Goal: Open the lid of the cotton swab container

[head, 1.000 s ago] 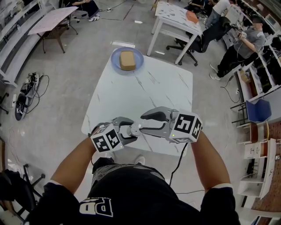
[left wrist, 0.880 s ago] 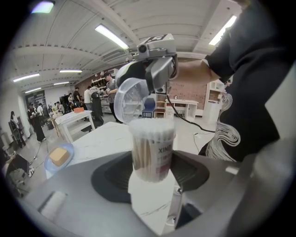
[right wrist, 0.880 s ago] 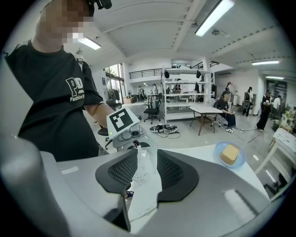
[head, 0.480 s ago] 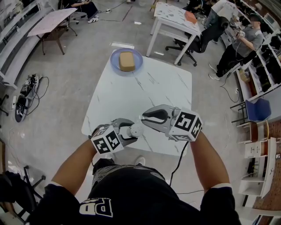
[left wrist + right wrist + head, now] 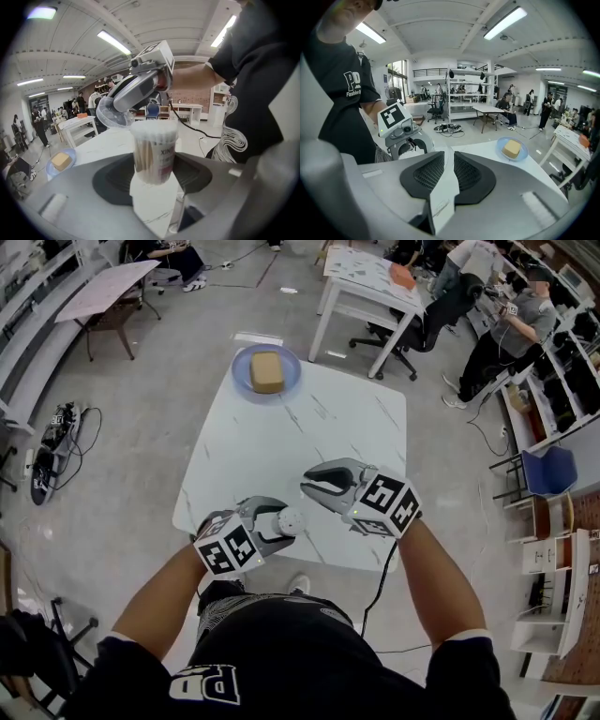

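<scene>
Left fingers [image 5: 117,178] clamped on the tub [image 5: 154,150], which stands upright over the surface's [image 5: 291,427] near edge. Right fingers [image 5: 438,173] just closed down, looks like pinching the clear lid [image 5: 112,115], already off at the tub's 1 o'clock.

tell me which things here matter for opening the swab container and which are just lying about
In the job: cotton swab container in left gripper; clear lid in right gripper.
Lying about: blue plate; tan block on it.
</scene>
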### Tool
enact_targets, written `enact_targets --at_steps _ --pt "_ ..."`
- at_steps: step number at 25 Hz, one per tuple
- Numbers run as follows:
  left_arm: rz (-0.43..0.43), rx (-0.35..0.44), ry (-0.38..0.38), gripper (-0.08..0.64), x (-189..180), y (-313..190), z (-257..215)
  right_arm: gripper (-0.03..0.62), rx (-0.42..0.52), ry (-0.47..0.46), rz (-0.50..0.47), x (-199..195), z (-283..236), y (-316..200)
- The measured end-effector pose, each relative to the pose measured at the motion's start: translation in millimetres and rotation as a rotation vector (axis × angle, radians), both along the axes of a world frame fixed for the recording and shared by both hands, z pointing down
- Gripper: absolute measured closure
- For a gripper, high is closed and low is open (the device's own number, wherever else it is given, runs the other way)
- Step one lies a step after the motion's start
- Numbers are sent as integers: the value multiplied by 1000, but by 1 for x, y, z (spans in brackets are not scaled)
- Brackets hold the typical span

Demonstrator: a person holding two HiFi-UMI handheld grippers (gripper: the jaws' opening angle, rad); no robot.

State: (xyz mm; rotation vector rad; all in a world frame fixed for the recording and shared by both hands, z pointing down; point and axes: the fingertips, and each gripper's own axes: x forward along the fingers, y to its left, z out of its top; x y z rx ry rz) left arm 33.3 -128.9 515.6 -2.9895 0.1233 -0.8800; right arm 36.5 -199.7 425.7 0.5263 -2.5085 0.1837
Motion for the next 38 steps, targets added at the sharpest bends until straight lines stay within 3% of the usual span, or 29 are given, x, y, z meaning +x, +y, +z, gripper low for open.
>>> enact_targets --at_steps 24,38 --pt "-7 11 27 256 -1 0 -2 525 -57 40 28 -5 20 -7" --pt "-93 -51 47 256 -9 -17 10 523 -26 16 76 5 8 -8"
